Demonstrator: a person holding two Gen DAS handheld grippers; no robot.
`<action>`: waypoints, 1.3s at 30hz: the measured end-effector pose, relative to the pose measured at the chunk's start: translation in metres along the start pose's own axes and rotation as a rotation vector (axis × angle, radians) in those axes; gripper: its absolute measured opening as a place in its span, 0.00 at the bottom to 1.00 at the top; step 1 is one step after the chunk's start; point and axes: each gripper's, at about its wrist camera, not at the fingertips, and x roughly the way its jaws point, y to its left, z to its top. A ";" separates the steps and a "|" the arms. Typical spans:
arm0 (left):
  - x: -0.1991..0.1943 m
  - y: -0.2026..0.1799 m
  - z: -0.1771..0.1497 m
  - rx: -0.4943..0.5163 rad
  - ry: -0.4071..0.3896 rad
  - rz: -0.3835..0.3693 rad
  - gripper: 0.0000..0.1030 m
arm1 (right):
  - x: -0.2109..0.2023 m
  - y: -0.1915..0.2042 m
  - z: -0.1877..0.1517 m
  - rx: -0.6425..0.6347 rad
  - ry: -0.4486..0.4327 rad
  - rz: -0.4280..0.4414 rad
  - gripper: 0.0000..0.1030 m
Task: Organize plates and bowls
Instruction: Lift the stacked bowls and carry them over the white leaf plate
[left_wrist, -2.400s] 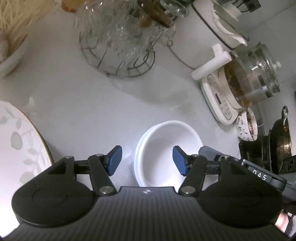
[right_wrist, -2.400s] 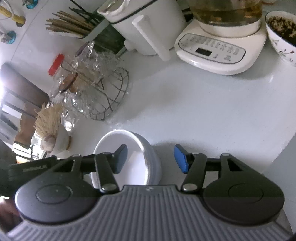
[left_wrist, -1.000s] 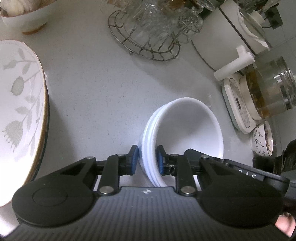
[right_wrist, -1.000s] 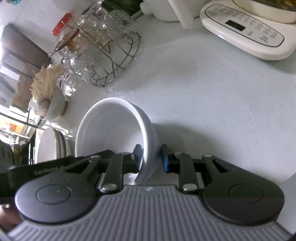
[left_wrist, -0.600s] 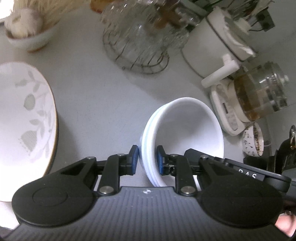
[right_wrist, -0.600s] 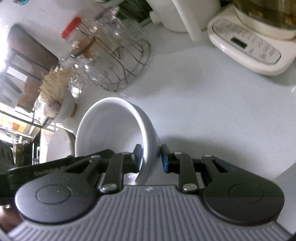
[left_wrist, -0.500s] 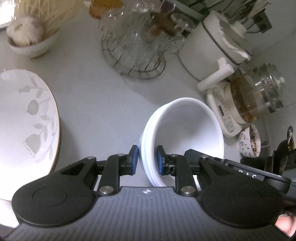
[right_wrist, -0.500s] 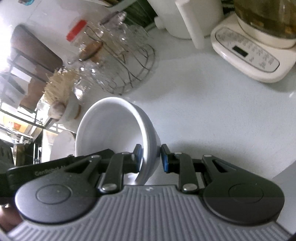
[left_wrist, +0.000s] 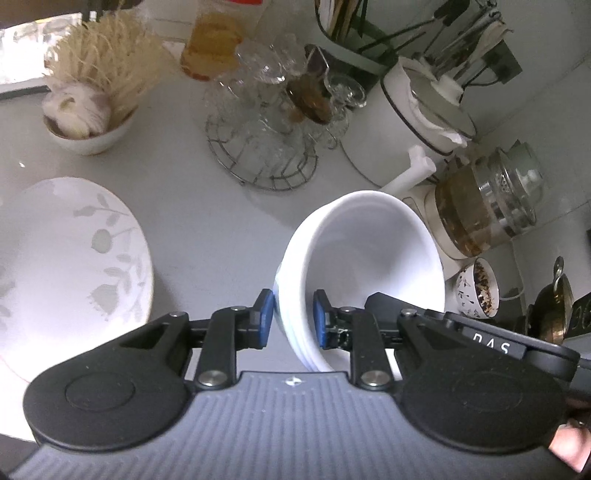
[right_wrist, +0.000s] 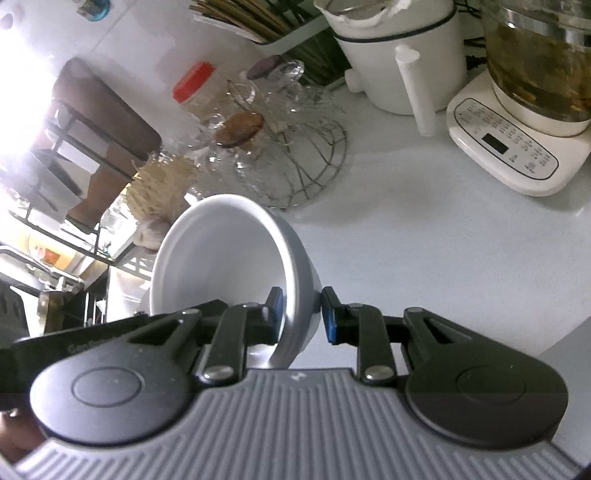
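A stack of plain white bowls (left_wrist: 369, 258) hangs tilted above the grey counter, held from both sides. My left gripper (left_wrist: 293, 323) is shut on the stack's near rim, one blue pad inside and one outside. In the right wrist view the same stack of bowls (right_wrist: 221, 258) is pinched at its opposite rim by my right gripper (right_wrist: 303, 314), also shut. The right gripper's black body (left_wrist: 480, 336) shows behind the bowls in the left wrist view. A large white plate with a grey leaf pattern (left_wrist: 74, 258) lies on the counter to the left.
At the back stand a wire rack of glasses (left_wrist: 266, 147), a white jug (left_wrist: 417, 122), a glass tea kettle (left_wrist: 487, 210) on its base (right_wrist: 517, 147) and a small patterned cup (left_wrist: 476, 291). A bowl with garlic and a brush (left_wrist: 85, 125) sits far left.
Both grippers closed on the bowls' rims, then rose together with the stack. The counter and the things on it now look farther below.
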 end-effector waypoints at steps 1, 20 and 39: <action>-0.003 0.001 0.000 0.005 -0.005 0.004 0.25 | 0.000 0.004 0.000 -0.006 -0.002 0.002 0.25; -0.070 0.078 0.010 -0.081 -0.126 0.066 0.25 | 0.036 0.094 -0.008 -0.132 0.015 0.098 0.25; -0.052 0.164 -0.012 -0.265 -0.067 0.151 0.26 | 0.117 0.134 -0.035 -0.239 0.194 0.078 0.25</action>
